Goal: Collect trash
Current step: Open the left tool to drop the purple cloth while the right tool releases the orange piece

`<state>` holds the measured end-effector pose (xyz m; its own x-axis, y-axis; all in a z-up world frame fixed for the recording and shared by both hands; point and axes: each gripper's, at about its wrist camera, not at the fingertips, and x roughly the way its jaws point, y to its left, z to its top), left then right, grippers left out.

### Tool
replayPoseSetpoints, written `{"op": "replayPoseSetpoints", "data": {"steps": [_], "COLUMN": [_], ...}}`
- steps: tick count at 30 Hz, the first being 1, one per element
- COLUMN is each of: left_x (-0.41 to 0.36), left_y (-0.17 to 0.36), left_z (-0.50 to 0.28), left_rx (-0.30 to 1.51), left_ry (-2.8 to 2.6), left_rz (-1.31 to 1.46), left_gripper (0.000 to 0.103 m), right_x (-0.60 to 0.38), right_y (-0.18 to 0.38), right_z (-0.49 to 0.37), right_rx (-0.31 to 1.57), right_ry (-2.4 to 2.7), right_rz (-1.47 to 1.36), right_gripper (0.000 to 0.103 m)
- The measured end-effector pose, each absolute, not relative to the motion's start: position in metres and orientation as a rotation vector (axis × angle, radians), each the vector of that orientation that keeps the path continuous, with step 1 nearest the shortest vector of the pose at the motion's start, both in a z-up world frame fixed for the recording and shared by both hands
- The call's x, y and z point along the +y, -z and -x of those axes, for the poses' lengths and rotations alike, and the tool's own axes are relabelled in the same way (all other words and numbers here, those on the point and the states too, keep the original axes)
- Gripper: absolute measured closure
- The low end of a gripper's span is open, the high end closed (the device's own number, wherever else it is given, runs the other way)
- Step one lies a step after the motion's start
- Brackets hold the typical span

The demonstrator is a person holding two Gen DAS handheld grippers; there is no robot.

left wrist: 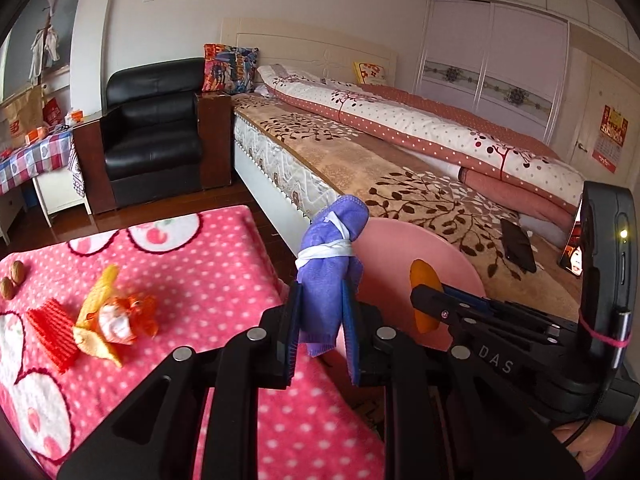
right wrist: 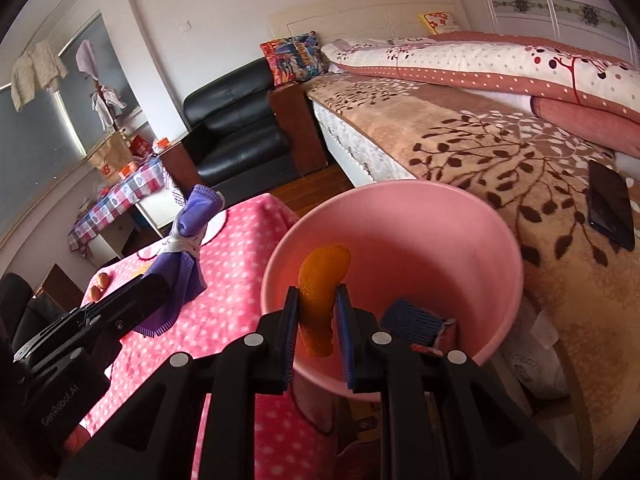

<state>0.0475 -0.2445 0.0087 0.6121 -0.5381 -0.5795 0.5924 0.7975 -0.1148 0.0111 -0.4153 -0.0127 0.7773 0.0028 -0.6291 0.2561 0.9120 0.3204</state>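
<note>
My left gripper (left wrist: 320, 316) is shut on a purple cloth bundle (left wrist: 330, 264) tied with white string, held above the edge of the pink dotted tabletop (left wrist: 200, 264). It also shows in the right wrist view (right wrist: 188, 264). My right gripper (right wrist: 318, 320) is shut on an orange peel (right wrist: 320, 300), held over the open mouth of the pink bin (right wrist: 440, 248). A blue ribbed wrapper (right wrist: 414, 320) lies inside the bin. On the tabletop lie a red ribbed wrapper (left wrist: 52, 332), a yellow and orange wrapper pile (left wrist: 112, 312) and two walnuts (left wrist: 12, 278).
A bed (left wrist: 400, 168) with a leaf-pattern blanket stands to the right, with a black phone (right wrist: 610, 204) on it. A black armchair (left wrist: 152, 140) stands beyond the table. A checkered side table (left wrist: 36, 156) with boxes is at far left.
</note>
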Motion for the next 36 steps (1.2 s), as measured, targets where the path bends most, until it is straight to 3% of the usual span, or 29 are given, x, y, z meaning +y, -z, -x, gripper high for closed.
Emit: {"op": "replayPoseSetpoints", "data": {"steps": [13, 28, 36], "left_x": [-0.309, -0.33, -0.331], "left_y": [0.021, 0.04, 0.036], "left_z": [-0.068, -0.079, -0.078], "left_rx": [0.681, 0.704, 0.698], "left_ry": [0.643, 0.62, 0.623], "left_rz": [-0.16, -0.237, -0.248], "left_gripper": [0.084, 0.084, 0.075], "right_x": [-0.451, -0.46, -0.461], "right_y": [0.045, 0.062, 0.058], "right_z": [-0.029, -0.037, -0.036], "right_rx": [0.722, 0.754, 0.741], "right_ry": [0.203, 0.243, 0.259], "right_rz": [-0.413, -0.381, -0.37], "right_gripper": [0.085, 0.083, 0.073]}}
